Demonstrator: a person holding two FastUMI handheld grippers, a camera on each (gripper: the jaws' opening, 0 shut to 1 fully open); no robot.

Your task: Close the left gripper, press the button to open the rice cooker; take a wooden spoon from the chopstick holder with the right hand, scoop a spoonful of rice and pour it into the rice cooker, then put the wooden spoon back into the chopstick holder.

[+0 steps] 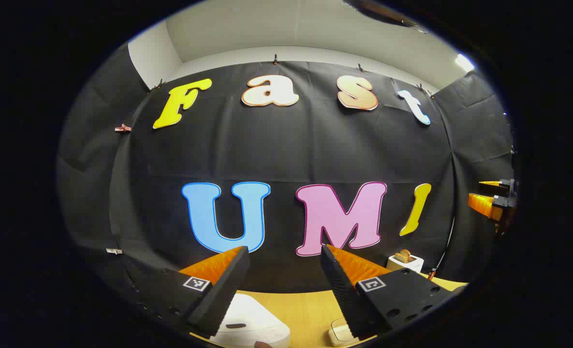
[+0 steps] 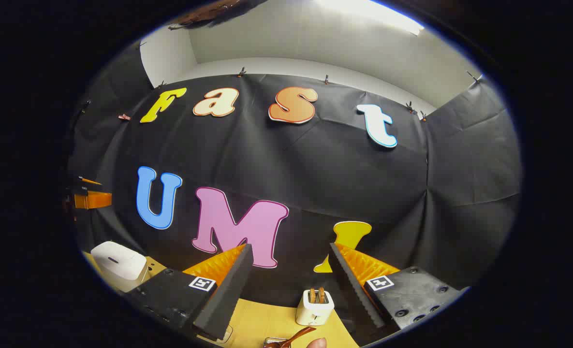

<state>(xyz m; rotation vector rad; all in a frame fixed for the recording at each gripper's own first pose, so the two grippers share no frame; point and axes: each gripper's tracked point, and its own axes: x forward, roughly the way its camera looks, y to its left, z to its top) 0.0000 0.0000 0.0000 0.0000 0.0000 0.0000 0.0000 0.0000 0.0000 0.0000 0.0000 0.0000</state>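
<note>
left gripper [image 1: 281, 263]: jaws spread wide apart, nothing between them; held above the surface [image 1: 305, 309], aimed at the booth wall rather than down

rice cooker [image 1: 247, 324]: white, rounded, lid down; sits at the near edge of the surface, below and a little left of the left jaws, partly behind the left finger; a dark oval mark shows on its lid; i judge that to be the button, though it is too small to be sure

relation that matters: the cooker lies under the left jaws, so the press calls for closing first, then tipping down and going forward onto the lid; the left gripper is plainly the nearer one; in the right gripper view the cooker [image 2: 119, 263] sits far off toward the left edge of the surface

right gripper [image 2: 291, 263]: jaws open wide, empty; also raised and aimed at the wall

chopstick holder [image 2: 315, 304]: i take the small white box with brown sticks upright in its top slots, just ahead of and between the right jaws, to be this; cannot tell if a spoon is among them

wooden spoon [image 2: 293, 336]: a brown curved handle at the near edge, below the right jaws, long axis slanting up to the right; possibly the spoon, partly cut off

stage: nothing done yet; lid shut, left jaws not yet closed
</note>
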